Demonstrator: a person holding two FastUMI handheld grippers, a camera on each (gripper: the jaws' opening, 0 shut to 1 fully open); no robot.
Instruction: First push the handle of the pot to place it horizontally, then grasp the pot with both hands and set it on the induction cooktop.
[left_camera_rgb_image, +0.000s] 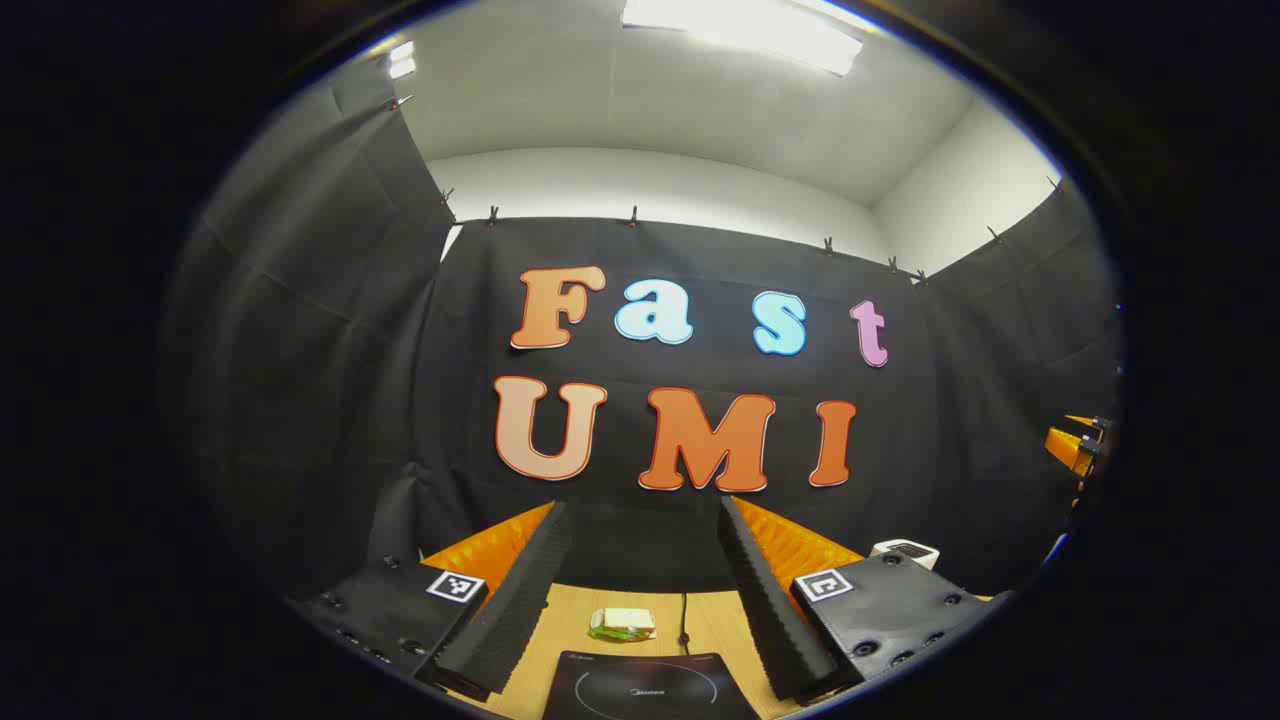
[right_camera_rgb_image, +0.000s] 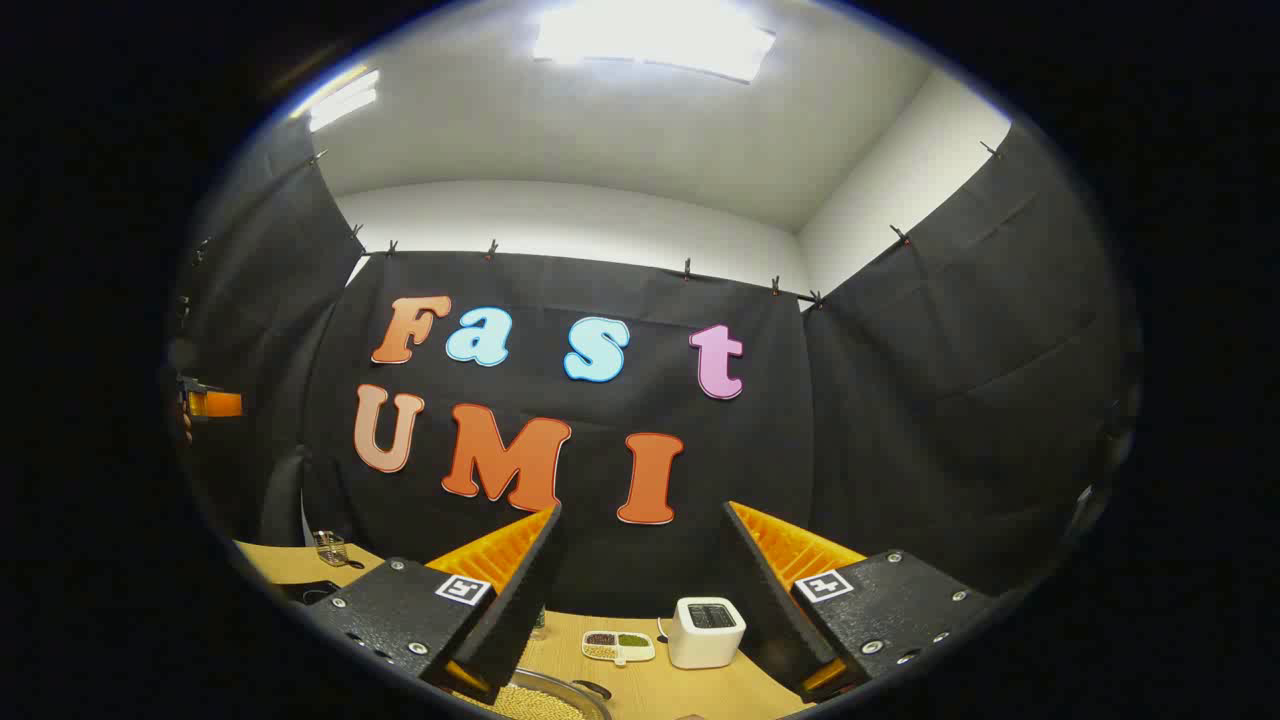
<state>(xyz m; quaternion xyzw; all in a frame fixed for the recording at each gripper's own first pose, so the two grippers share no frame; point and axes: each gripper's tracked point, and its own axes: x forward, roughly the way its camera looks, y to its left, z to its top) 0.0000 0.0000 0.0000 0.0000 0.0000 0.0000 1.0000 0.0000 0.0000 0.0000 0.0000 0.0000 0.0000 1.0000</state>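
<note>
Your left gripper (left_camera_rgb_image: 640, 600) was held high and level, fingers spread wide with nothing between them. The induction cooktop (left_camera_rgb_image: 650, 685) lay on the table (left_camera_rgb_image: 715, 625) at six o'clock, directly below and ahead. Your right gripper (right_camera_rgb_image: 640, 610) was likewise spread and empty. The pot (right_camera_rgb_image: 545, 698), its rim barely visible, sat at about seven o'clock under that gripper, so the right hand seemed nearer; the handle's direction could not be told.

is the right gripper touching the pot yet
Apart. In the right gripper view the right gripper is held open in the air, nothing between its fingers, while the pot sits below on the table, with wood showing between them.
</note>
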